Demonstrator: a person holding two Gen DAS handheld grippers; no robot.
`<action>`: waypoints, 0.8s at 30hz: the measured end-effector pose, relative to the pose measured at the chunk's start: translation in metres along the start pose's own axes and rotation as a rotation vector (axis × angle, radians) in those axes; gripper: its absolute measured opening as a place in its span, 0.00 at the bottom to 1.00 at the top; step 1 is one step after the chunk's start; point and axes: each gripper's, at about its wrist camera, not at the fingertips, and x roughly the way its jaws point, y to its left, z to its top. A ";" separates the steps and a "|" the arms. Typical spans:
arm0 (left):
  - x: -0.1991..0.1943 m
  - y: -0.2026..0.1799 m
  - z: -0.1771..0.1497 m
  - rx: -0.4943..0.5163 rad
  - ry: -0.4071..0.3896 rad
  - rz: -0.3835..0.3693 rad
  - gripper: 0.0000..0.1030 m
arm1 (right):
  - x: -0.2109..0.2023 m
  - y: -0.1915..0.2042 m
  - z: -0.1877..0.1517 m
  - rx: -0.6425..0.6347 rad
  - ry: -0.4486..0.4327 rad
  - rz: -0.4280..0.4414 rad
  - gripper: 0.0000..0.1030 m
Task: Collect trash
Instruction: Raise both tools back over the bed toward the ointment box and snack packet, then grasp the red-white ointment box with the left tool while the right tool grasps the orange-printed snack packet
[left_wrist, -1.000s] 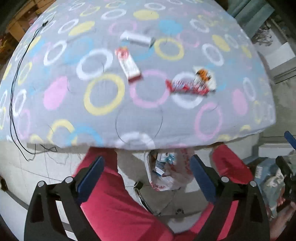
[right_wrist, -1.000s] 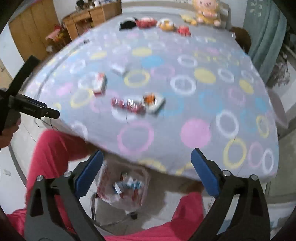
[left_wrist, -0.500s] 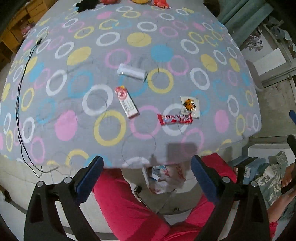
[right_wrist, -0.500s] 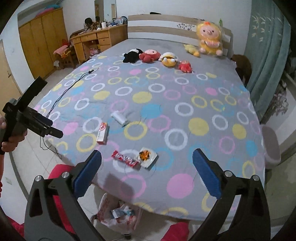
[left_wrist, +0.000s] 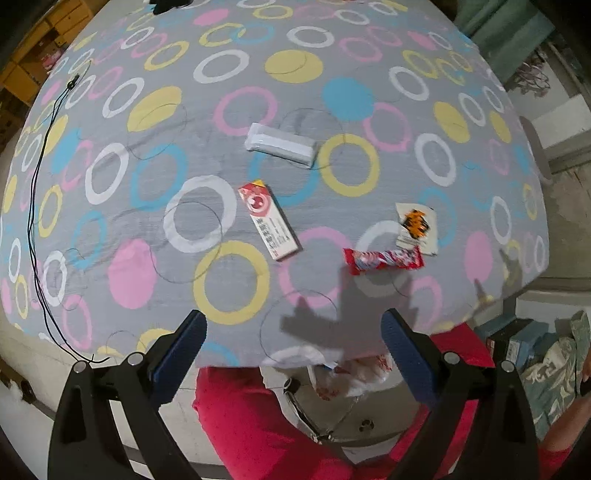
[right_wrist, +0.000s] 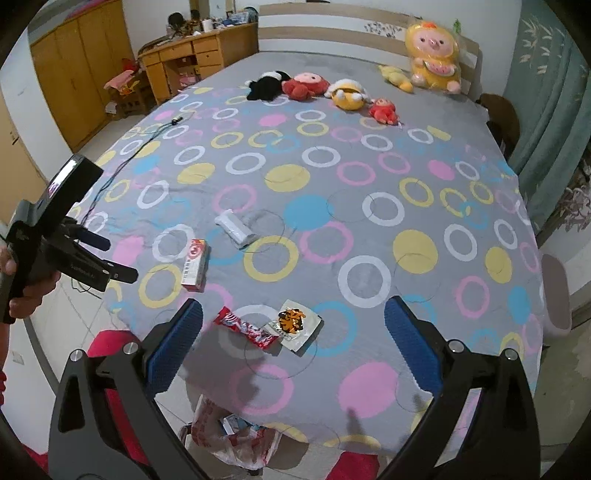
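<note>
Several pieces of trash lie on the grey ring-patterned bed: a white packet, a red-and-white box, a red candy wrapper and a white-and-orange sachet. My left gripper is open and empty above the bed's near edge. My right gripper is open and empty above the wrapper and sachet. A plastic trash bag with trash inside hangs below the bed edge.
A black cable runs along the bed's left side. Plush toys line the headboard. A wooden desk and wardrobe stand at the left. A curtain hangs at the right. My red trousers are below.
Both grippers have risen and pulled back from the bag below the bed edge to over the bed; more of the bed now shows. Both stay open.
</note>
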 end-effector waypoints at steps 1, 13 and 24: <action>0.005 0.003 0.004 -0.006 -0.001 0.007 0.90 | 0.006 -0.001 0.001 0.004 0.007 -0.016 0.93; 0.078 0.018 0.038 -0.068 0.033 0.069 0.90 | 0.134 -0.020 -0.021 0.112 0.203 -0.033 0.93; 0.138 0.020 0.058 -0.103 0.061 0.115 0.90 | 0.241 -0.021 -0.050 0.199 0.356 -0.043 0.93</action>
